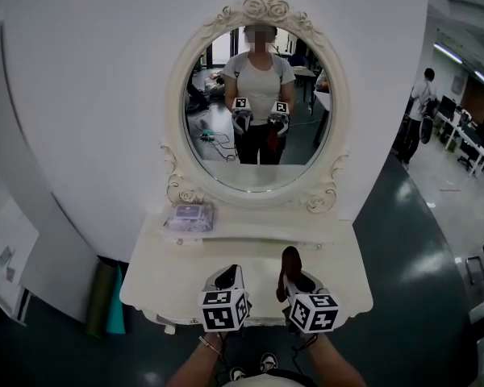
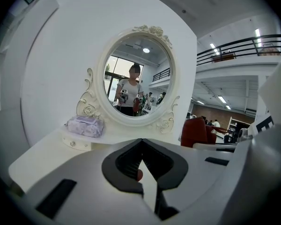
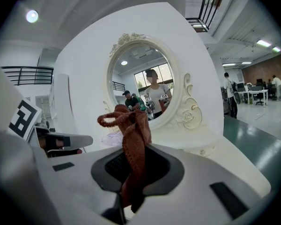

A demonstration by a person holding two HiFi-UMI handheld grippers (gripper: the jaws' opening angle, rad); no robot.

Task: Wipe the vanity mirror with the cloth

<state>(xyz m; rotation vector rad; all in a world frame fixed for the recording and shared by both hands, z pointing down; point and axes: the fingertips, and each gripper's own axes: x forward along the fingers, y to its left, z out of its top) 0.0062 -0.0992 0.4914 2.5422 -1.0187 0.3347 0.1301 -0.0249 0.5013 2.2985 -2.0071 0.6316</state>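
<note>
Pinching the cloth (image 3: pixel 133 144) upright, the right gripper (image 1: pixel 294 279) sits below the mirror (image 1: pixel 258 111), which stands ahead and above; left gripper (image 1: pixel 228 278) is closed, empty.

A lilac tissue pack (image 1: pixel 189 216) lies on the raised back shelf of the white bench (image 1: pixel 177 276), at its left end. Two upright rolls (image 1: pixel 107 299), one olive and one teal, stand on the dark floor (image 1: pixel 419 240) just beside the bench. A person (image 1: pixel 415 119) stands far to the right.

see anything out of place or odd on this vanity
Nothing stands out. The mirror stands upright and looks intact, a purple packet lies flat on the shelf below it, and the cloth is clamped, bunched, in the right gripper.
</note>
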